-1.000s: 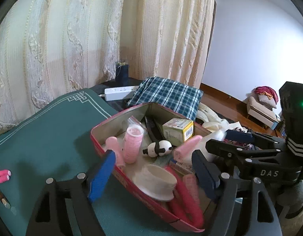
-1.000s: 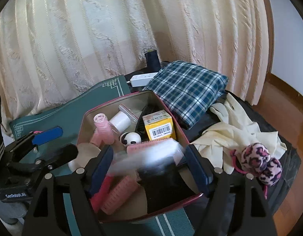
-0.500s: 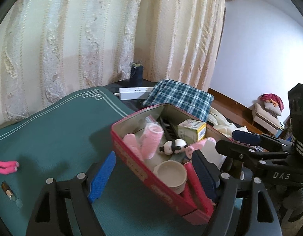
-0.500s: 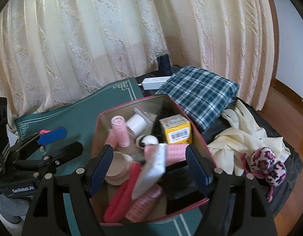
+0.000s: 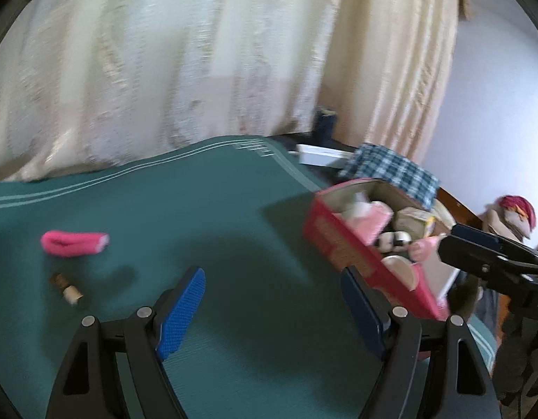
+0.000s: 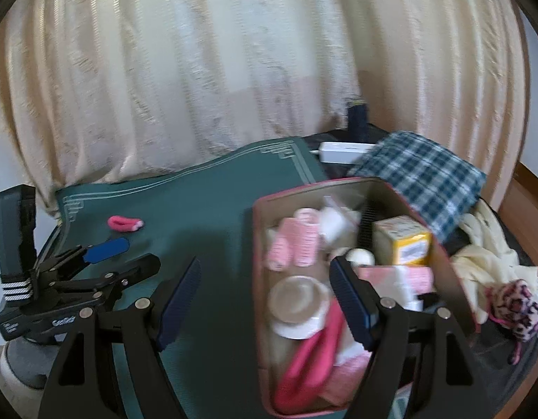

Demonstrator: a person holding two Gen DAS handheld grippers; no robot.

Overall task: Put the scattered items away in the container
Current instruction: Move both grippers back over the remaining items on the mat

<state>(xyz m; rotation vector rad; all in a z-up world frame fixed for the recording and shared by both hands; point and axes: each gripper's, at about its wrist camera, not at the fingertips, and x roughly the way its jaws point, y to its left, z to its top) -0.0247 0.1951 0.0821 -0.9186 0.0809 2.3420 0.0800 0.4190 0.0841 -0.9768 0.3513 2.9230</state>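
A red tin box (image 5: 342,248) (image 6: 258,244) stands on the green mat, filled with pink hair rollers (image 6: 300,241), a white cup (image 6: 298,305), a yellow carton (image 6: 406,242) and other small items. A pink hair roller (image 5: 75,242) (image 6: 124,223) and a small brown bottle (image 5: 66,284) lie loose on the mat at the left. My left gripper (image 5: 272,310) is open and empty over the mat, left of the box. My right gripper (image 6: 265,300) is open and empty at the box's near left corner.
The green mat (image 5: 199,216) covers the table. Behind the box lie a plaid cloth (image 6: 422,171), a white power strip (image 6: 342,150) and a dark spool (image 6: 356,118). Cream gloves (image 6: 485,262) and a leopard scrunchie (image 6: 516,307) lie right of it. Curtains hang behind.
Both grippers have swung left, away from the box. The loose pink roller and the brown bottle now show closer in the left wrist view. The white item now lies inside the box.
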